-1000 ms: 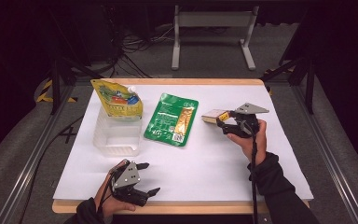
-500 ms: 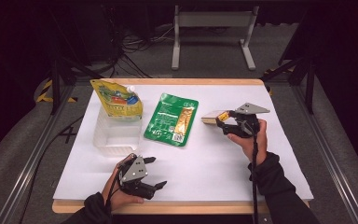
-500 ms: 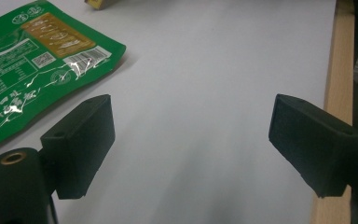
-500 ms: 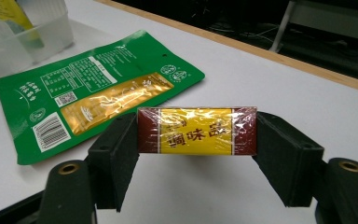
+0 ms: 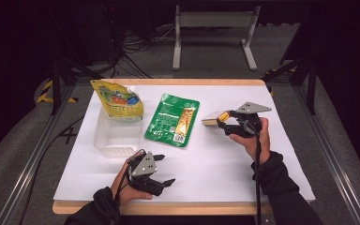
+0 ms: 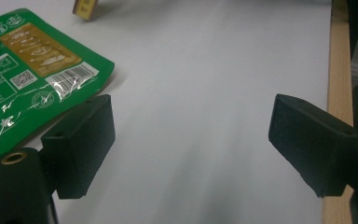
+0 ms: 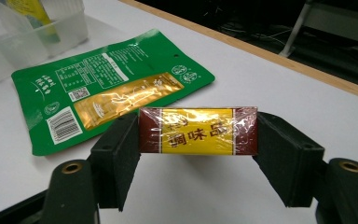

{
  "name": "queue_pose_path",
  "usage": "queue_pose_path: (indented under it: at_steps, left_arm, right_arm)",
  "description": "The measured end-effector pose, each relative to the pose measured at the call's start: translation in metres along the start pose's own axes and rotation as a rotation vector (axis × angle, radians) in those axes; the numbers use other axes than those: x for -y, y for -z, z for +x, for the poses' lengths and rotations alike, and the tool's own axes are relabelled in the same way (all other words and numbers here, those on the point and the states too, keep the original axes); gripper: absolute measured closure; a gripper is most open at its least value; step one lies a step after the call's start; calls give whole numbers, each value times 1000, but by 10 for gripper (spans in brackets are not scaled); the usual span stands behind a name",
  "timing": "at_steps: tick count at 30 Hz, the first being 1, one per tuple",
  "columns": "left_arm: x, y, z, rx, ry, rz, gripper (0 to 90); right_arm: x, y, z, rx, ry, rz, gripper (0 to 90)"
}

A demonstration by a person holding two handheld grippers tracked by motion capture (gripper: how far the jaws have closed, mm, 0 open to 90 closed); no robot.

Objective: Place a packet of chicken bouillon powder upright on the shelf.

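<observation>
The near half of the white surface (image 5: 206,173) lies bare between the two hands, an easy lane for either; the left gripper (image 5: 161,174) stands there with nothing between its wide fingers (image 6: 81,140); toward the far left, the clear tub (image 5: 117,136) with the yellow pouch (image 5: 117,98) leaning in it blocks the way; the flat green packet (image 5: 172,119) lies just beside it, mid-surface; the small box (image 7: 198,130) clamped in the right gripper (image 5: 225,123) hangs near the packet's right edge, open surface beyond.
</observation>
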State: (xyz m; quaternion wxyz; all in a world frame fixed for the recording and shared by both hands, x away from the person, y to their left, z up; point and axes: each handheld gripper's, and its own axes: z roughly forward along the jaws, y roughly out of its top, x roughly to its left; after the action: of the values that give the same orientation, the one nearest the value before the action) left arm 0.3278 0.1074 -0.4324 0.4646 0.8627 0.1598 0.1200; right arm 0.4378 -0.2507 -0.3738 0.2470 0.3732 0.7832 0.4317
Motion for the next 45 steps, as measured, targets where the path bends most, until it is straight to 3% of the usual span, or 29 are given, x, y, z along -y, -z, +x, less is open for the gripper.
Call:
queue_pose_path:
  at_steps: [10,14,22,33,37,45]
  left_arm:
    - [10,13,-6,15,-4,25,150]
    - [15,19,-11,14,-6,31,150]
    - [25,28,-17,23,5,52,150]
    - [34,34,-19,0,14,53,150]
    - [37,36,-17,-6,18,49,150]
    - [39,40,-16,-13,25,36,149]
  right_arm:
    - [-14,8,4,-33,8,-15,337]
    - [-23,13,11,-48,38,-36,336]
    - [-44,19,28,-106,42,-76,336]
    - [-90,-13,80,-216,71,-94,337]
    - [-101,-28,99,-242,88,-80,337]
    - [-115,-58,131,-298,72,-57,336]
